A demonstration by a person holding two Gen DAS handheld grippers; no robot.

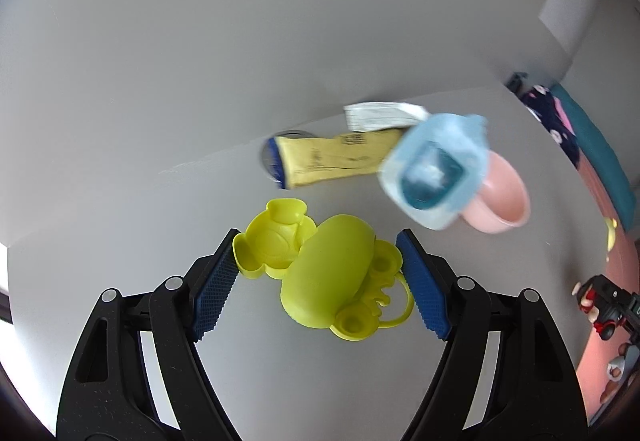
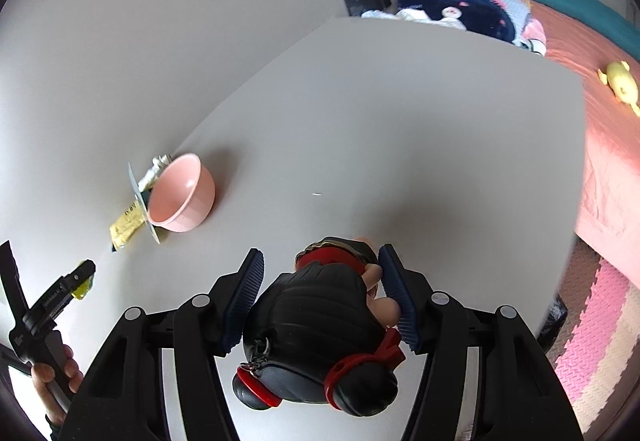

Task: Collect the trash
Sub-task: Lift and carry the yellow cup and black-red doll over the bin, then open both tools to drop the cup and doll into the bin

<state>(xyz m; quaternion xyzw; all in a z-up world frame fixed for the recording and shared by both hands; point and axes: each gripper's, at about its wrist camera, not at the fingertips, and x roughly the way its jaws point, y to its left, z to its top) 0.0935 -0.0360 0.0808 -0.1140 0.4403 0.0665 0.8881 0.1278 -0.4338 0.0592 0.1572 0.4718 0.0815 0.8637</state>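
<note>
On the left side of the white desk [image 1: 120, 241], the left hand-held gripper [image 1: 318, 277] stands wide open around a yellow plastic toy [image 1: 324, 273]. Its blue pads [image 1: 212, 297] flank the toy on either side; whether the left one grazes the toy's edge cannot be told, and the right one stands just clear. Behind the toy, near the desk's far edge, lies a yellow wrapper [image 1: 340, 159] with a blue end, and just behind that a crumpled white paper [image 1: 380, 115]. To the right of these a light blue plastic cup [image 1: 434, 171], blurred, shows in front of a pink bowl [image 1: 504, 197], its opening turned toward the camera; whether it rests on anything cannot be told.

From the right wrist view, the same pink bowl [image 2: 182, 197] sits upright on the desk with the wrapper [image 2: 126, 227] just to its left. Farther right, the right hand-held gripper [image 2: 320, 297] is open with a black and red doll [image 2: 320, 325] lying between its fingers; the doll's pale parts press against the right pad, while the left pad stands just beside the black hair. Beyond the desk's right edge is a bed [image 2: 608, 161] with a pink cover, a small yellow toy [image 2: 622, 81] on it.
</note>
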